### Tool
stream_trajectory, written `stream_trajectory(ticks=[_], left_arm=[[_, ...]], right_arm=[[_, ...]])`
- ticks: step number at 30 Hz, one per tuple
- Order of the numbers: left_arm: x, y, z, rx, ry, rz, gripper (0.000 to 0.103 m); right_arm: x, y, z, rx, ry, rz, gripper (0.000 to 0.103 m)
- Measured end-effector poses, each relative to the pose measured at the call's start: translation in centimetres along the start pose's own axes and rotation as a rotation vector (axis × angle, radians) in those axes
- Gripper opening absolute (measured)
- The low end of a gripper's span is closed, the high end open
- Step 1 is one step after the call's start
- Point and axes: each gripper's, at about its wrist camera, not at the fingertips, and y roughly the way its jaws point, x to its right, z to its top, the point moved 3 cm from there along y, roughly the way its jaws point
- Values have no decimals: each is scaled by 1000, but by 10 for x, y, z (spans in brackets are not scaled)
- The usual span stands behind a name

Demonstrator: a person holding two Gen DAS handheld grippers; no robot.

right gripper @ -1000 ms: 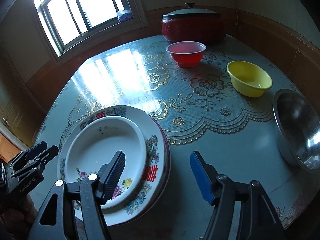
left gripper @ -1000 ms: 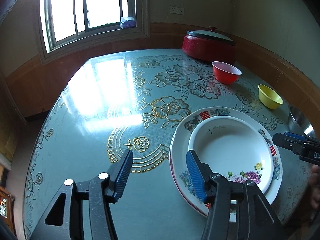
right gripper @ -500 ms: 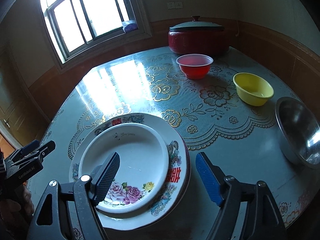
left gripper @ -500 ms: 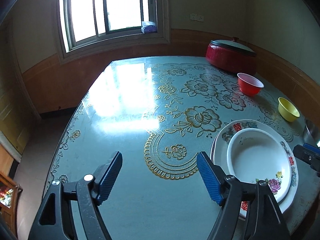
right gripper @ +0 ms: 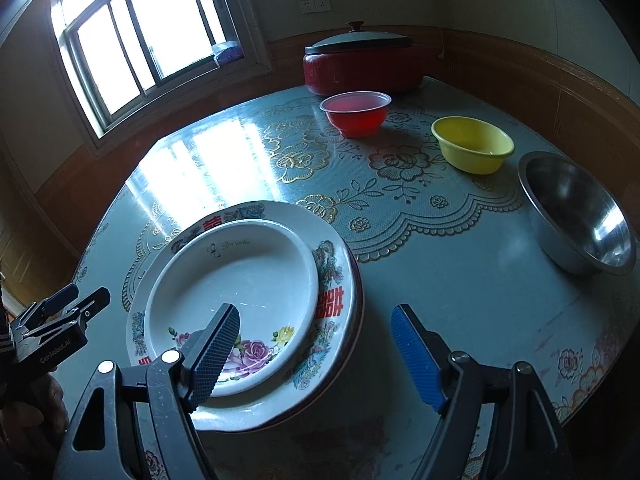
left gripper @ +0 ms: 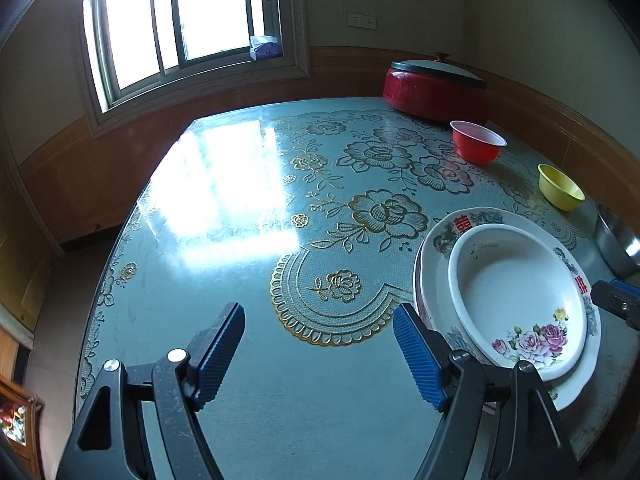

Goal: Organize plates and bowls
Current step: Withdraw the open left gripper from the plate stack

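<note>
A white deep plate with roses (left gripper: 516, 292) (right gripper: 240, 284) lies inside a larger patterned plate (left gripper: 440, 240) (right gripper: 336, 280) near the table's front edge. My left gripper (left gripper: 320, 354) is open over bare tablecloth, with the stack just right of its right finger. My right gripper (right gripper: 316, 354) is open too. Its left finger hovers over the white plate's front rim, and the stack's right edge shows between the fingers, untouched. Further back stand a red bowl (left gripper: 478, 142) (right gripper: 356, 114), a yellow bowl (left gripper: 560, 192) (right gripper: 472, 148) and a steel bowl (left gripper: 616, 240) (right gripper: 576, 212).
A red pot with a dark lid (left gripper: 436, 88) (right gripper: 360, 64) stands at the back of the round table (left gripper: 248, 200). Each wrist view shows the other gripper's tip at the stack's outer side. A window and wood-panelled walls surround the table.
My left gripper has drawn off the plate stack to the left and its jaws have widened. My right gripper's jaws have widened slightly, and it has shifted towards the stack.
</note>
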Motion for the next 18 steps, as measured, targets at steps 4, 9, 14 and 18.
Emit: stream_trajectory(ticks=[4, 9, 14, 18], left_arm=[[-3, -1, 1, 3, -5, 3, 77], [-13, -2, 2, 1, -27, 38, 77], [-18, -5, 4, 11, -60, 75, 78], [-20, -9, 7, 17, -93, 117, 80]], right_arm=[[-1, -3, 0, 10, 8, -3, 80], [-5, 0, 3, 13, 3, 22, 80], [-8, 5, 12, 16, -21, 51, 80], [-5, 7, 23, 24, -45, 80, 80]])
